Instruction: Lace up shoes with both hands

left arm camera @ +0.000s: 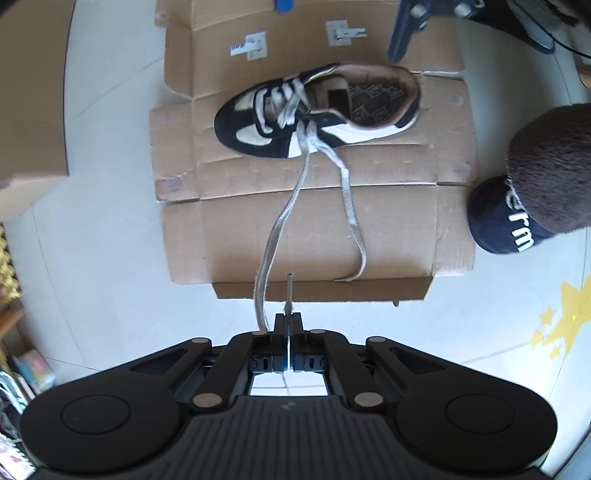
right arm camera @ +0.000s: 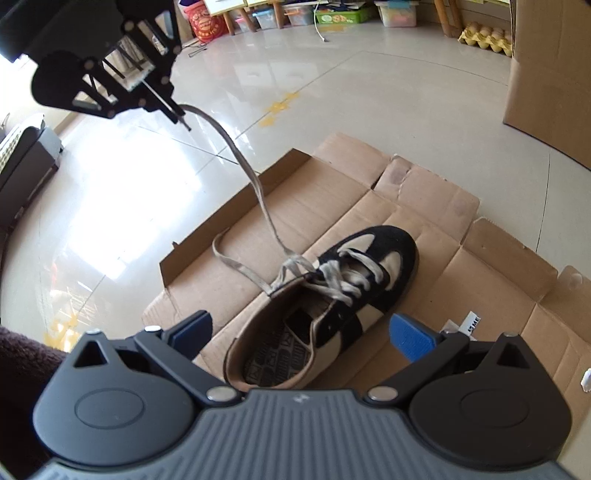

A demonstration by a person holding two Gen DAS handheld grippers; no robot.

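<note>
A black and cream sneaker (left arm camera: pixel 314 110) (right arm camera: pixel 354 291) lies on flattened cardboard (left arm camera: pixel 306 229) (right arm camera: pixel 424 206), partly laced with grey laces. My left gripper (left arm camera: pixel 287 320) (right arm camera: pixel 180 112) is shut on one shoelace (left arm camera: pixel 284 214) (right arm camera: pixel 243 162) near its end, held high above the floor. The stiff lace tip (left arm camera: pixel 289 288) sticks out past the jaws, and the lace runs taut up from the eyelets. The other lace (left arm camera: pixel 349 206) (right arm camera: pixel 236 266) lies slack on the cardboard. My right gripper (right arm camera: pixel 301 334) hangs open over the shoe's heel opening, its blue pads (right arm camera: pixel 410 338) touching nothing.
A person's foot in a dark sock (left arm camera: pixel 506 221) with a fuzzy brown trouser leg stands beside the cardboard. A tall cardboard box (right arm camera: pixel 546 74) (left arm camera: pixel 33 92) stands on the tiled floor. An egg tray (right arm camera: pixel 484 37) and storage bins (right arm camera: pixel 340 14) line the far wall.
</note>
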